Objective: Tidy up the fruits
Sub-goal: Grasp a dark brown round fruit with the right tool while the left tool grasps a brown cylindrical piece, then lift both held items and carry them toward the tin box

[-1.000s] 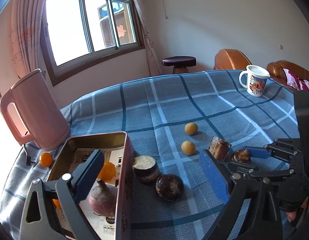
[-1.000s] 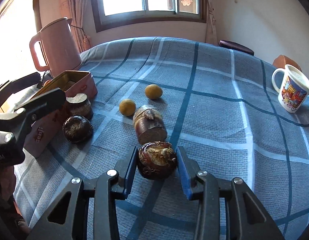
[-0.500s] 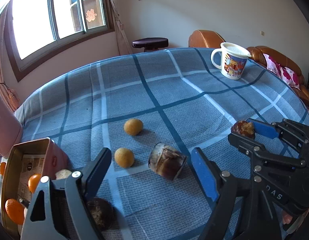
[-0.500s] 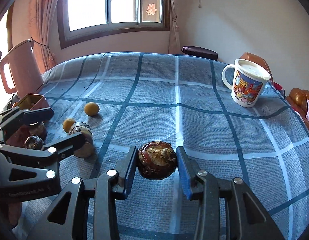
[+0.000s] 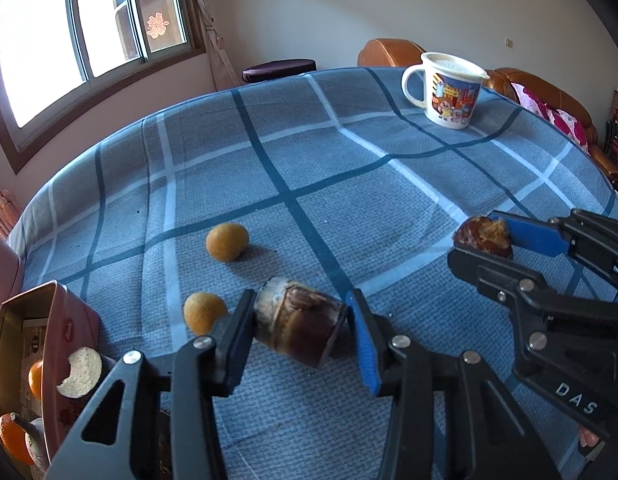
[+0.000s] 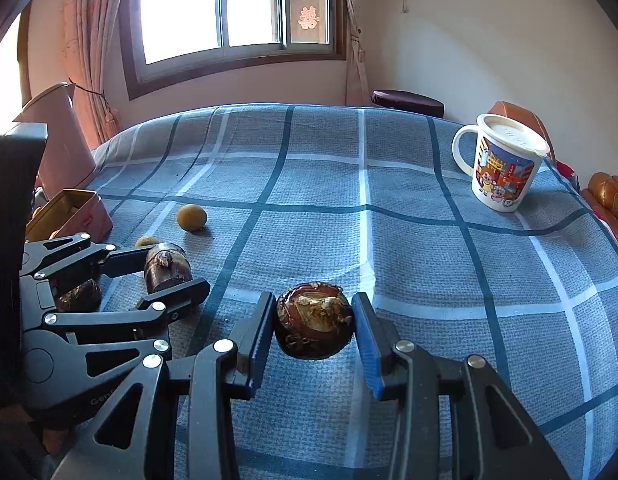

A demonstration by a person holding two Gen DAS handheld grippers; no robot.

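Evidently the right gripper clamps a round dark fruit, ready for the tin at nine o'clock. The left gripper brackets the cut brown piece; whether it grips yet, I cannot tell.

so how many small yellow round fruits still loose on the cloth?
2. One yellow fruit lies alone toward the table's middle; the nearer yellow fruit sits just beside the left gripper, between it and the tin. Others may be hidden.
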